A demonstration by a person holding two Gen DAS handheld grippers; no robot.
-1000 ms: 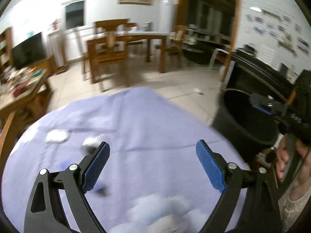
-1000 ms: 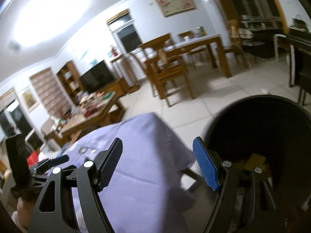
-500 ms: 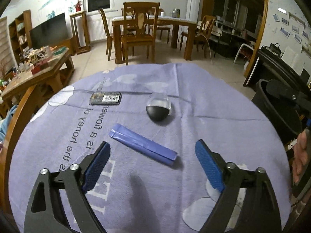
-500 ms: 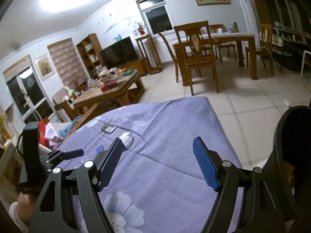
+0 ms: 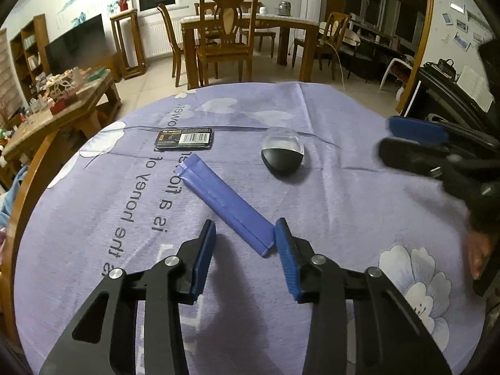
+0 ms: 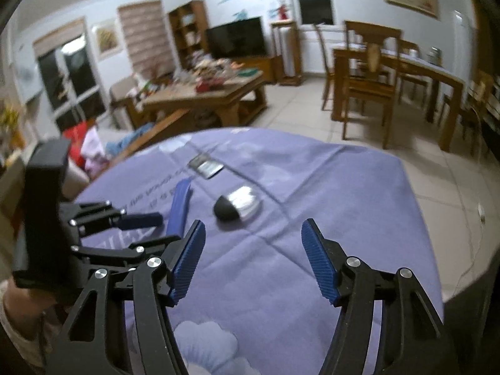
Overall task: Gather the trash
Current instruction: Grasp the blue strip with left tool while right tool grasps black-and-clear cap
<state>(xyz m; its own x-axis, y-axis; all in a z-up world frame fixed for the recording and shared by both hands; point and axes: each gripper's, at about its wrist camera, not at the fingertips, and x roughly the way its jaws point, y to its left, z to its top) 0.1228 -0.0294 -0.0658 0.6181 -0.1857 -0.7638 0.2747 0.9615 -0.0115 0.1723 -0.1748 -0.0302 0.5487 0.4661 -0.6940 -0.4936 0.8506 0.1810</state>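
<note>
Wrapper lined up for pickup

Left view: my left claw has just been closing, pads astride the blue wrapper end on the cloth, seemingly not yet pinching.

Right view: my right claw, closing too, empty, aims toward the dome-shaped thing.

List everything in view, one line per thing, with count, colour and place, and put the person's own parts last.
blue wrapper: 1, blue, long and flat on the cloth, near end between the left gripper's fingers
dome piece: 1, clear top with black base, mid table
barcode card: 1, black, far left of the cloth
tablecloth: 1, lilac with white flowers and grey lettering, covers the table
dining table and chairs: wooden, behind
coffee table: 1, wooden, cluttered, left
television: 1, black, by the wall
left gripper: black, blue pads, jaws just closing, not yet clamped
right gripper: black, blue pads, open, nothing between
</note>
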